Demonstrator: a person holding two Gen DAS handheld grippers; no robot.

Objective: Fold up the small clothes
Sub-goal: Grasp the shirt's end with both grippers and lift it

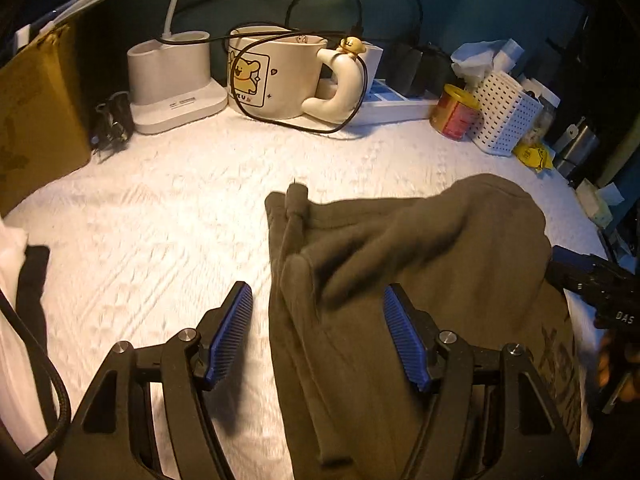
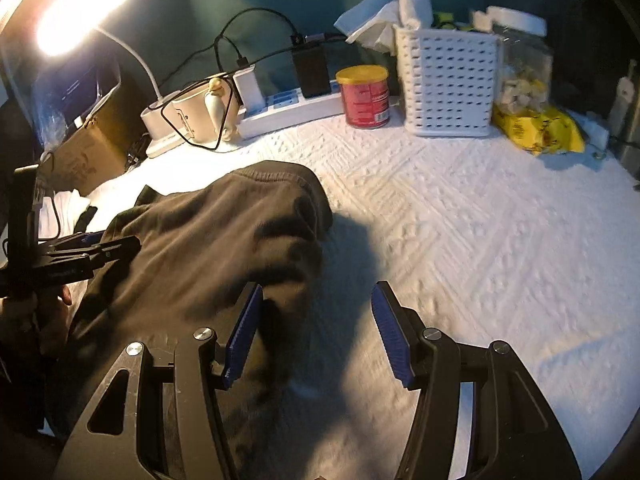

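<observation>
Blue pads up close: the left hand-held gripper (image 1: 318,334) gapes open over the olive-brown garment's (image 1: 400,280) left edge, gripping nothing. On the far side of the garment, the right hand-held gripper (image 2: 316,334) is open too, its left pad just at the cloth's right edge. That garment lies bunched on the white-covered counter (image 2: 460,220), well short of the cartoon mug (image 1: 272,76) at the back. I'd say flatten it first, then pinch matching corners on both sides and fold evenly, keeping clear of the mug's cable.
</observation>
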